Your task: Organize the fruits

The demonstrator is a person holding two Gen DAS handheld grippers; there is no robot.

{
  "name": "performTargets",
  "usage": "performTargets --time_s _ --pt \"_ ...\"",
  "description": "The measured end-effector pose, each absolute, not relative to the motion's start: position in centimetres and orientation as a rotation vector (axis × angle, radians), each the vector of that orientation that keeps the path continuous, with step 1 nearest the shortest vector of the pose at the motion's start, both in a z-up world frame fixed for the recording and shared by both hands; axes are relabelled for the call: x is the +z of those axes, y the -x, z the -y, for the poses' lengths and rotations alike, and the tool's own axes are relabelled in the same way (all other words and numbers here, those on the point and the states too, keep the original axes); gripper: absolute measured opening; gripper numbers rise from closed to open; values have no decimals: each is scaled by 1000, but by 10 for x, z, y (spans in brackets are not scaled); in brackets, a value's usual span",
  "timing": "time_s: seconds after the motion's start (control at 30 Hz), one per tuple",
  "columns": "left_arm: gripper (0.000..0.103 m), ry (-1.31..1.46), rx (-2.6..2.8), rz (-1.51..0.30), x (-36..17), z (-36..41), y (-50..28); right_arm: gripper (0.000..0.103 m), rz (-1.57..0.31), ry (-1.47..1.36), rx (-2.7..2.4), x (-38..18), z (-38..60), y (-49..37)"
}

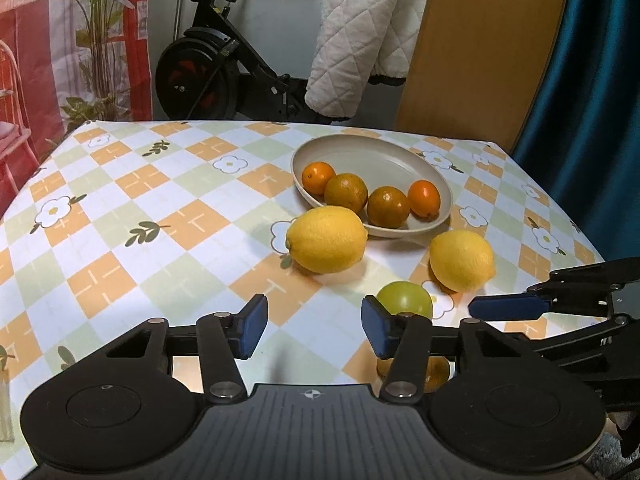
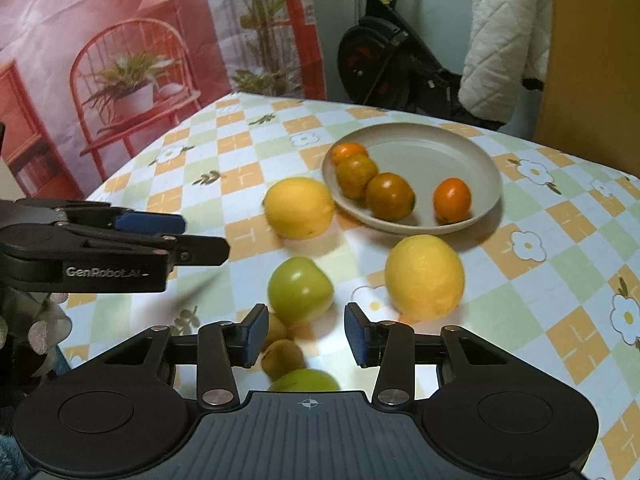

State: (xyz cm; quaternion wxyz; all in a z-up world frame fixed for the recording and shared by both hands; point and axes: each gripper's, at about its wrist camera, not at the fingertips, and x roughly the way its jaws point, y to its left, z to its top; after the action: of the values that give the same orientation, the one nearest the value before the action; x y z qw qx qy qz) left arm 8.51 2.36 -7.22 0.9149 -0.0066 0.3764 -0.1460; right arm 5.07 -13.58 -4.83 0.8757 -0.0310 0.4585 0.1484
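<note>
Both the left gripper (image 1: 314, 330) and right gripper (image 2: 306, 334) hover part-open, empty, above crowded fruit.

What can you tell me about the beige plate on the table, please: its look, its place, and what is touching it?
The round, shallow beige plate looks like matte plastic or ceramic, with a low raised rim. It sits flat on the checked floral tablecloth, toward the table's far side. Four small orange citrus fruits lie in it, all along its near side; the far part is bare. One large yellow lemon lies on the cloth close against its near rim; real contact cannot be confirmed. No gripper touches the plate.
</note>
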Motion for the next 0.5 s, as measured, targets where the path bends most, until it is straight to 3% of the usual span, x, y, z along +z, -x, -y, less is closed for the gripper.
performTargets --time_s 0.5 --pt "50 13 -332 -799 -80 -22 -83 33 -1077 176 376 -67 111 -56"
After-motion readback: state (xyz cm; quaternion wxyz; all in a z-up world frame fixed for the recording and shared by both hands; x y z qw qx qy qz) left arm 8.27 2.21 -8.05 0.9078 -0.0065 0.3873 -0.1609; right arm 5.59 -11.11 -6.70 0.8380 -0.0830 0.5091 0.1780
